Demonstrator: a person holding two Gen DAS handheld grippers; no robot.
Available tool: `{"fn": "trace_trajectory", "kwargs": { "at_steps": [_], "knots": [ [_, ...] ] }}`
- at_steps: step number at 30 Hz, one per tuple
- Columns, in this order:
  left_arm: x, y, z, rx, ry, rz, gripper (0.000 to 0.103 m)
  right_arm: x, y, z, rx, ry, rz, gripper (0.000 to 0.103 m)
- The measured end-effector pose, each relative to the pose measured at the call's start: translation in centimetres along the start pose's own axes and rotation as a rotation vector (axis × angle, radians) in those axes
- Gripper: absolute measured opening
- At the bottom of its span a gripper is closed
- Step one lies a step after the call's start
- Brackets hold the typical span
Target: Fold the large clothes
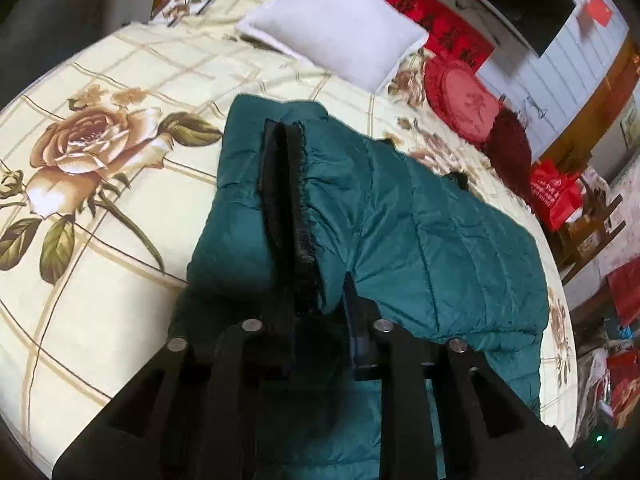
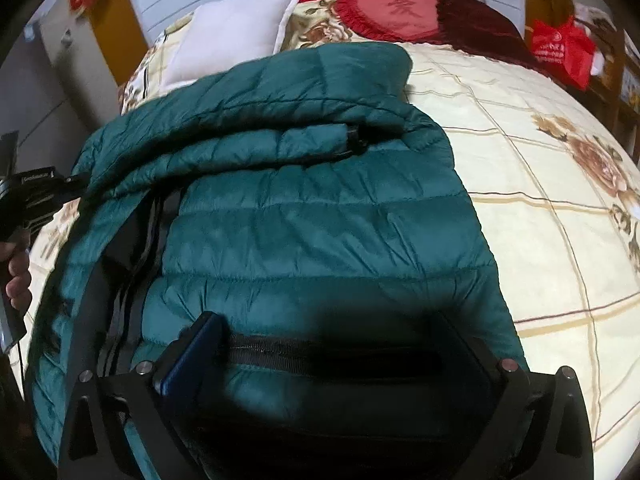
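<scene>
Two claws work on the jacket (image 2: 320, 220) on the bed (image 1: 100, 240): left claw (image 1: 320, 304) pinches its edge, right claw (image 2: 352, 344) stands wide over it. Mid-fold, I judge; next, lay the edge flat.

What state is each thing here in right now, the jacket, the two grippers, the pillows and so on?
Teal puffer jacket: partly folded, lying on the bed, one edge lifted.
Left gripper: shut on the jacket's black-trimmed edge.
Right gripper: open, fingers spread wide over the jacket by a zipper.
White pillow: lying flat at the bed's head.
Red heart cushion: lying at the head of the bed.
Floral bedsheet: spread smooth.
</scene>
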State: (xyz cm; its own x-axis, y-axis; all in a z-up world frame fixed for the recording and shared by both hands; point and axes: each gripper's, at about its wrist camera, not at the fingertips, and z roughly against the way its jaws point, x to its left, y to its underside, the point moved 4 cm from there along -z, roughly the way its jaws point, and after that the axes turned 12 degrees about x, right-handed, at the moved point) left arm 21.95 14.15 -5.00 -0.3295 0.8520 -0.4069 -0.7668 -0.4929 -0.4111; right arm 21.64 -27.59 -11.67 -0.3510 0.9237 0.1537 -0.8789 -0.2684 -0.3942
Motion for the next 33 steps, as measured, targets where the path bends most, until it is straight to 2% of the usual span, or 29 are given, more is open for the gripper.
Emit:
{"fn": "trace_trajectory", "kwargs": {
  "at_steps": [2,4,6,8,10,11,12,14,15,16,18,19,22,24,25,29,33],
  "knots": [
    [0.2,0.3,0.9,-0.008,0.041,0.011,0.019,-0.1,-0.1,0.9,-0.021,-0.022,-0.007,0.102],
    [0.4,0.4,2.6,-0.055,0.059,0.007,0.02,-0.4,-0.5,3.5,-0.127,-0.068,-0.026,0.101],
    [-0.4,0.0,4.5,-0.116,0.027,-0.024,0.021,-0.5,-1.8,6.9,-0.283,-0.031,-0.016,0.101],
    [-1.7,-0.6,6.4,-0.182,-0.022,-0.061,0.021,-0.2,-3.6,8.6,-0.35,-0.024,0.009,0.101],
    [-3.2,-1.2,7.9,-0.24,-0.087,-0.096,0.021,0.5,-6.8,9.0,-0.343,-0.035,0.063,0.1],
    [-3.5,-1.5,8.3,-0.251,-0.104,-0.102,0.021,0.9,-8.2,9.1,-0.354,-0.01,0.088,0.095],
    [-3.8,-1.7,8.6,-0.264,-0.105,-0.101,0.021,1.6,-9.9,9.1,-0.365,0.012,0.126,0.093],
    [-3.7,-2.2,9.3,-0.297,-0.111,-0.061,0.022,3.1,-12.3,8.1,-0.335,-0.002,0.186,0.09],
    [-3.6,-2.2,9.7,-0.328,-0.128,-0.035,0.021,3.4,-13.0,7.4,-0.307,-0.007,0.196,0.086],
    [-3.7,-2.2,9.8,-0.352,-0.146,-0.008,0.021,3.5,-14.1,6.4,-0.273,-0.01,0.19,0.075],
    [-5.0,-2.6,8.1,-0.3,-0.12,-0.048,0.021,3.6,-15.3,3.9,-0.206,-0.074,0.178,0.066],
    [-5.8,-2.8,6.0,-0.24,-0.113,-0.093,0.021,3.4,-15.7,3.1,-0.194,-0.082,0.174,0.063],
    [-6.1,-2.8,-0.1,-0.074,-0.201,-0.144,0.021,3.0,-15.4,-0.6,-0.11,-0.096,0.139,0.063],
    [-4.8,-2.7,-2.8,-0.011,-0.261,-0.129,0.022,2.4,-14.8,-3.2,-0.046,-0.087,0.13,0.063],
    [-3.9,-2.5,-4.0,0.013,-0.266,-0.12,0.022,2.1,-14.5,-3.9,-0.051,-0.08,0.134,0.063],
    [-2.4,-2.1,-4.8,-0.011,-0.239,-0.165,0.023,1.2,-13.9,-4.8,-0.056,-0.127,0.143,0.064],
    [-1.9,-2.4,-3.1,-0.023,-0.201,-0.125,0.023,1.9,-14.2,-4.0,0.002,-0.08,0.188,0.065]
  ]
}}
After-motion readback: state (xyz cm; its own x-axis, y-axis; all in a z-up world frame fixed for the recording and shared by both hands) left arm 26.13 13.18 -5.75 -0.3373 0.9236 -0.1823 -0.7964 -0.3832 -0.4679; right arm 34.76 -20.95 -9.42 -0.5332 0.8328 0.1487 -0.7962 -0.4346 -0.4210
